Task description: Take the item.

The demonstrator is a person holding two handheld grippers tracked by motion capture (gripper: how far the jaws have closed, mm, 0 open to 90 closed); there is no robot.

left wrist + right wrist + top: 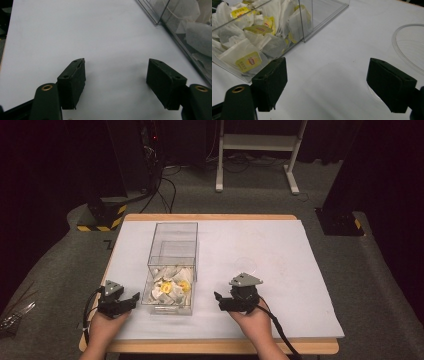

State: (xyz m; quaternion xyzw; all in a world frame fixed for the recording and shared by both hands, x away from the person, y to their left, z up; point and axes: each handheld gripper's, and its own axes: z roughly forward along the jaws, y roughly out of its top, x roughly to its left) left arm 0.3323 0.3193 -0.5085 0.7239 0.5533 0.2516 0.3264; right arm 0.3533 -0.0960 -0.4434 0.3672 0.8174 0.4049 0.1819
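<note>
A clear plastic box stands on the white sheet, and its near half holds several tea bags with yellow tags. My left gripper rests on the sheet just left of the box, jaws pointing toward it. In the left gripper view it is open over bare sheet, with the box wall at the upper right. My right gripper lies right of the box, pointing left. In the right gripper view it is open with nothing between the jaws, and the tea bags sit behind the box wall.
A clear round disc lies flat on the sheet beyond my right gripper, seen again as the disc at the right. The white sheet covers a wooden table. Black stands, cables and a white frame stand on the floor behind.
</note>
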